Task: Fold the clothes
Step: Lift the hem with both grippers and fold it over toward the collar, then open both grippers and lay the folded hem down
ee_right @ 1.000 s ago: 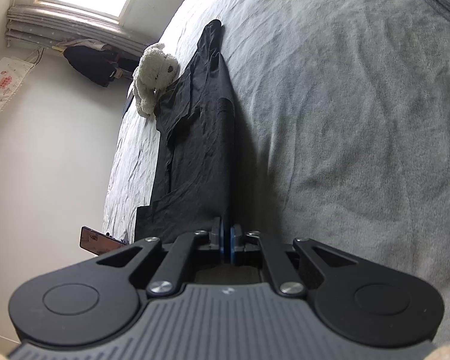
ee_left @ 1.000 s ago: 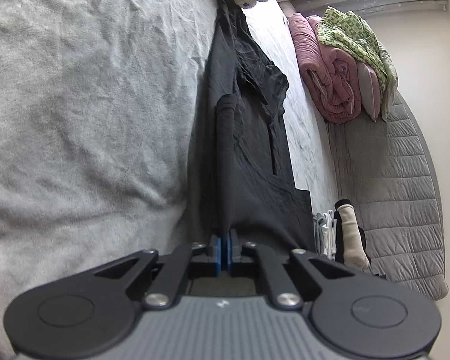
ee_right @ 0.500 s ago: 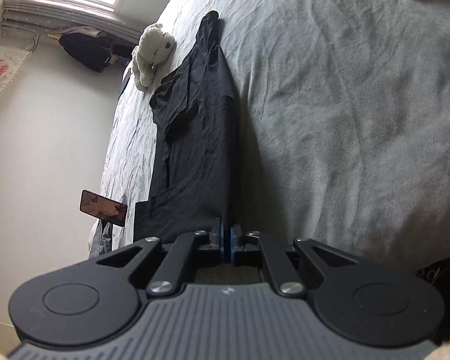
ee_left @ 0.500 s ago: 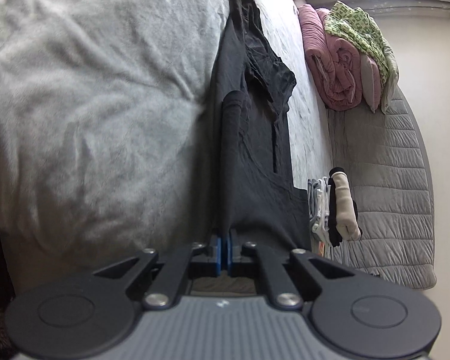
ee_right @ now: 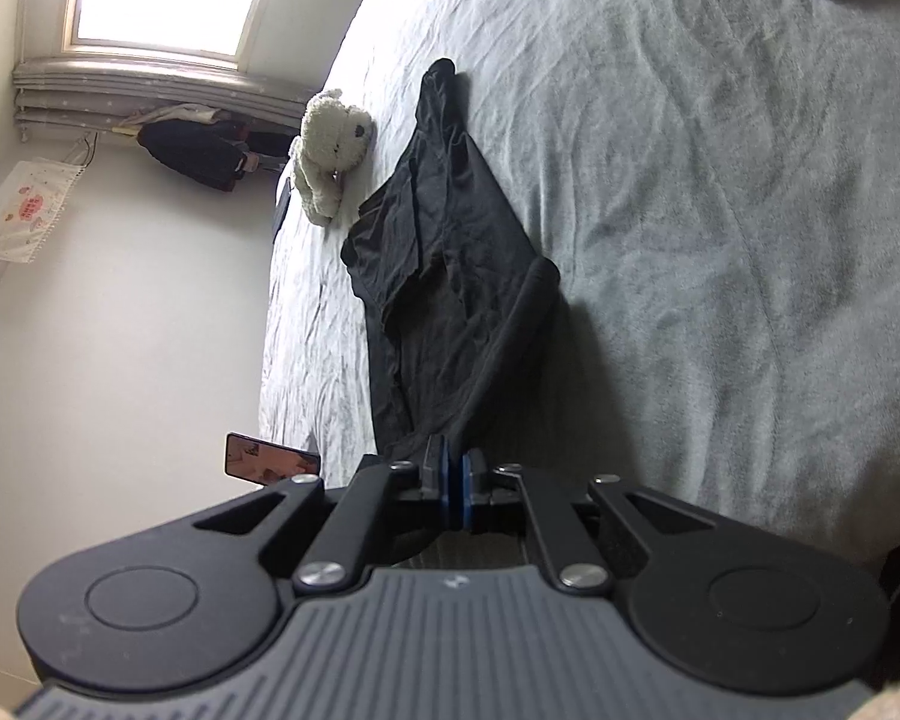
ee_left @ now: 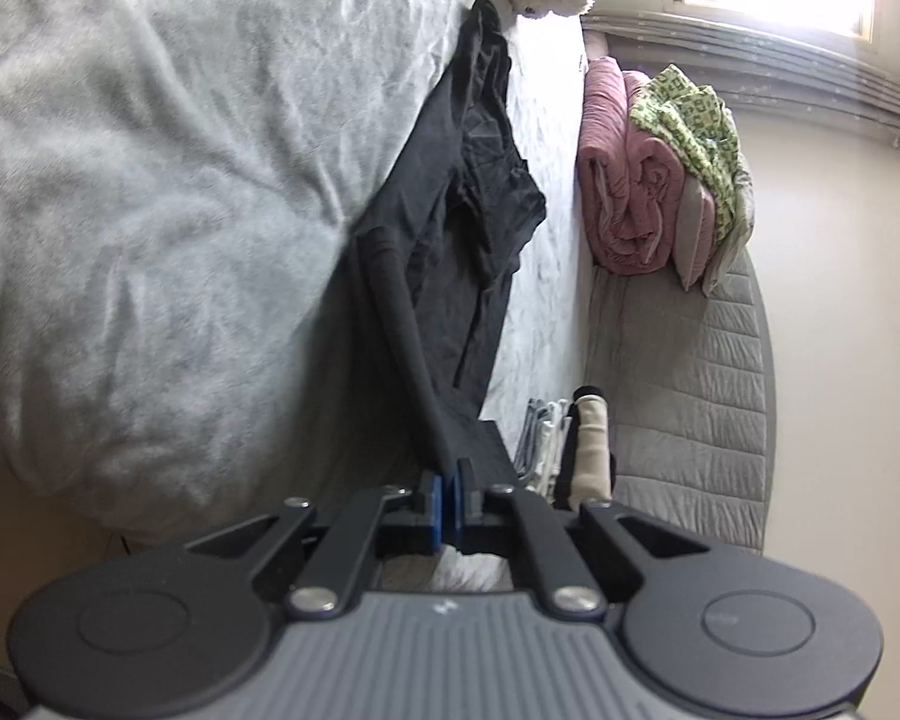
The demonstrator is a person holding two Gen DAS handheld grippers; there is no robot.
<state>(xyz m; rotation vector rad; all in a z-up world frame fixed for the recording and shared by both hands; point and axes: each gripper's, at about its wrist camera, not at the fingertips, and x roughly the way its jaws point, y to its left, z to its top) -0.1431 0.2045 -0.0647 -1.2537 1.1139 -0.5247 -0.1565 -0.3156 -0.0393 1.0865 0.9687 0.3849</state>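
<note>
A black garment (ee_left: 450, 222) lies stretched along the grey bed (ee_left: 150, 180), its far end near a plush toy. My left gripper (ee_left: 448, 495) is shut on the near edge of the black garment, which rises from the bed in a taut fold to the blue pads. In the right wrist view the same black garment (ee_right: 450, 276) runs up to my right gripper (ee_right: 455, 483), shut on another part of its near edge. A rolled hem runs from each grip back toward the cloth on the bed.
A white plush toy (ee_right: 330, 150) sits by the garment's far end. Rolled pink bedding (ee_left: 624, 180) and a green patterned cloth (ee_left: 690, 114) rest on a grey quilted bench (ee_left: 690, 396). Folded clothes (ee_left: 570, 444) lie beside it. A phone (ee_right: 270, 459) stands at the bed's edge.
Both grippers have pulled back toward the bed's near edge and rolled, drawing the garment with them. The window is now in both views and the bed's edge shows below.
</note>
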